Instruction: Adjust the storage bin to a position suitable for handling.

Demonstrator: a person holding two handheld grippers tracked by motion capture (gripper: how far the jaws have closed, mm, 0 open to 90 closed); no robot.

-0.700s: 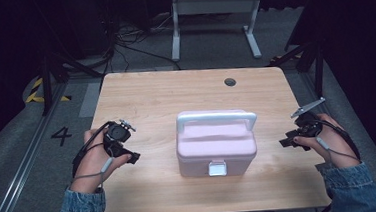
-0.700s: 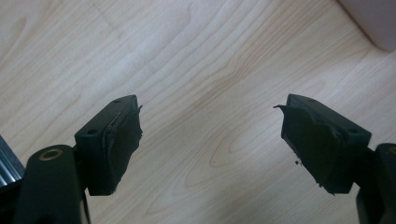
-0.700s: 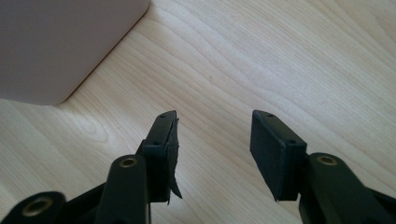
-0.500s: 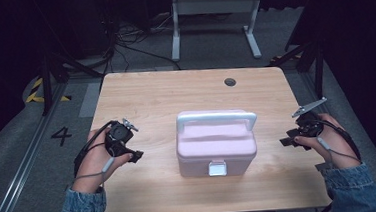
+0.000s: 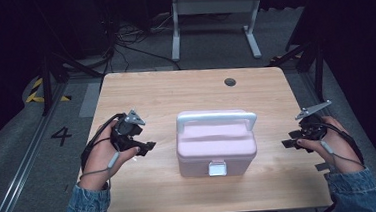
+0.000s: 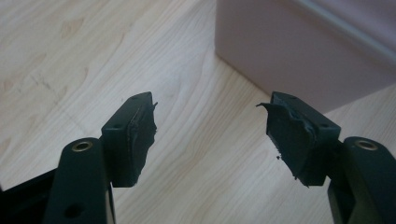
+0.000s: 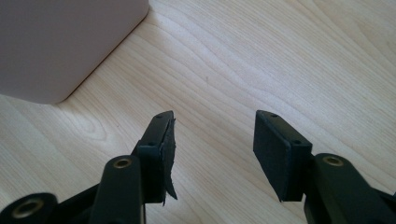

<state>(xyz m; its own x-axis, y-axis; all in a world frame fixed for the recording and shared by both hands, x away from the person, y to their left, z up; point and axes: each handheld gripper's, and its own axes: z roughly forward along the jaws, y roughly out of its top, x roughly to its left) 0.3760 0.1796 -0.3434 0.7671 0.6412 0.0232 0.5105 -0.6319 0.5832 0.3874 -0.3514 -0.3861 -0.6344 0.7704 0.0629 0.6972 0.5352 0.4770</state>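
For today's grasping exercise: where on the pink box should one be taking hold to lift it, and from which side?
Probably the white handle on the pink box: it stands raised along the lid's far edge, so fingers could close across the bar from above.

We view the scene from three cameras. The high view looks forward and down from above the near edge of the table (image 5: 165, 95), far enough to take in all four edges. The left gripper view rides on the left gripper (image 5: 144, 148), close above the tabletop, facing the pink box (image 6: 303, 46) from its left side. The right gripper view rides on the right gripper (image 5: 290, 143), equally close, facing a lower corner of the same box from its right side. All three views share the box and the wood around it.
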